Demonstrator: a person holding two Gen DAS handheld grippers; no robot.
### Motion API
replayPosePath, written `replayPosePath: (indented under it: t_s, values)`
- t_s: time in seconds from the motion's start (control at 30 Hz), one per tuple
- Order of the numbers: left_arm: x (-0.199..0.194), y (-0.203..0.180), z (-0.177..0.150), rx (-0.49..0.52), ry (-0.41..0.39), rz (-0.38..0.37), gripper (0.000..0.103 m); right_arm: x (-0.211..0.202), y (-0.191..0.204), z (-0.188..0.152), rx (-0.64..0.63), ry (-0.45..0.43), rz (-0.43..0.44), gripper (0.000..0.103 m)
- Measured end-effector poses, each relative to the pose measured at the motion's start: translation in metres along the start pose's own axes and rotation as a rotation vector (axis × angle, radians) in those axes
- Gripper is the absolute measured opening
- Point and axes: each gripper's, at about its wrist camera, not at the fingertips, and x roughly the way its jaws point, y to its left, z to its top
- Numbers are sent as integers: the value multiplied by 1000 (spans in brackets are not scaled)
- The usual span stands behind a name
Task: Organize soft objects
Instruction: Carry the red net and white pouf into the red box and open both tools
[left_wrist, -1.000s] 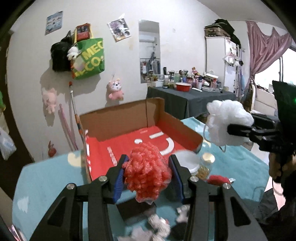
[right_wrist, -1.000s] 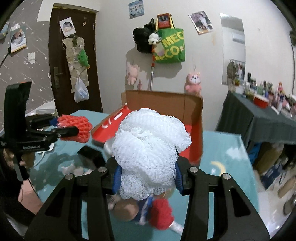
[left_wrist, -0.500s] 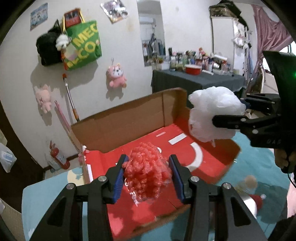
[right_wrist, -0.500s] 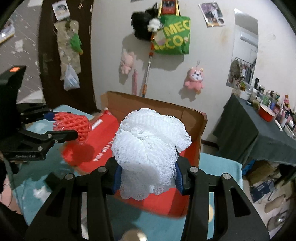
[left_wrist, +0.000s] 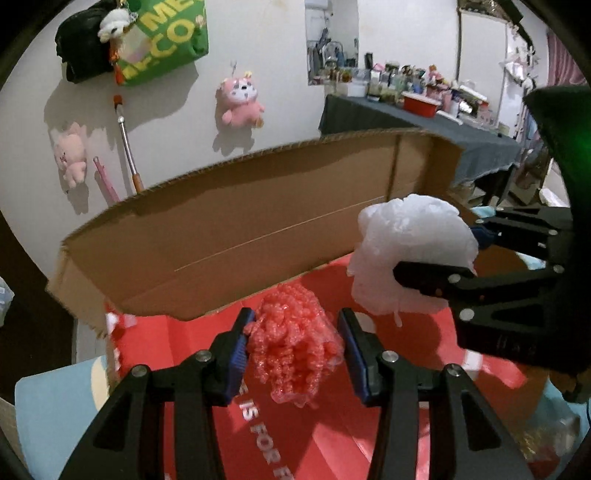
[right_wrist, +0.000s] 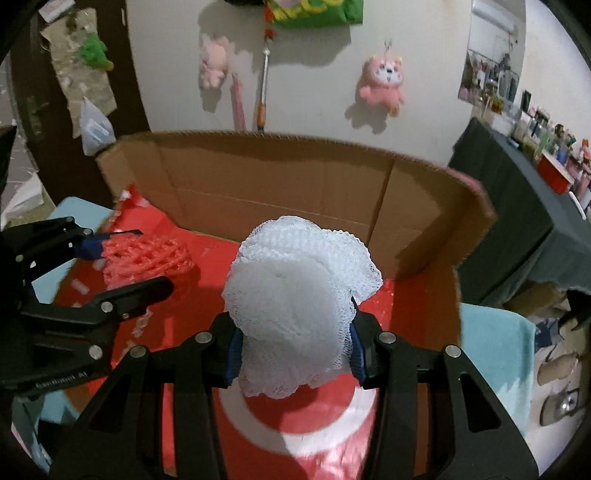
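My left gripper (left_wrist: 293, 341) is shut on a red foam net (left_wrist: 291, 347) and holds it above the red floor of an open cardboard box (left_wrist: 236, 229). My right gripper (right_wrist: 293, 350) is shut on a white foam net (right_wrist: 295, 310) and holds it over the same box (right_wrist: 295, 184), to the right of the red net (right_wrist: 147, 254). The white net (left_wrist: 410, 254) and the right gripper (left_wrist: 443, 254) show at the right in the left wrist view. The left gripper (right_wrist: 122, 258) shows at the left in the right wrist view.
The box has tall brown walls at the back and a red printed floor (right_wrist: 406, 332). It sits on a light blue tablecloth (left_wrist: 55, 406). A dark table (left_wrist: 424, 122) with bottles stands behind to the right. Plush toys (right_wrist: 380, 81) hang on the wall.
Both grippers have moved forward and down over the box, each still holding its net. The box now fills both views, and the loose items on the cloth have dropped out of sight.
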Motion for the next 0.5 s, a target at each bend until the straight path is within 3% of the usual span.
replayPosePath:
  t_s: [0.33,0.5]
  values:
    - [37,4,-6,10,34,31,54,62,-7,6,44,114,-25,44]
    - [37,2,-6,21,49,38,56,61,-9,0,30,117,-20,49]
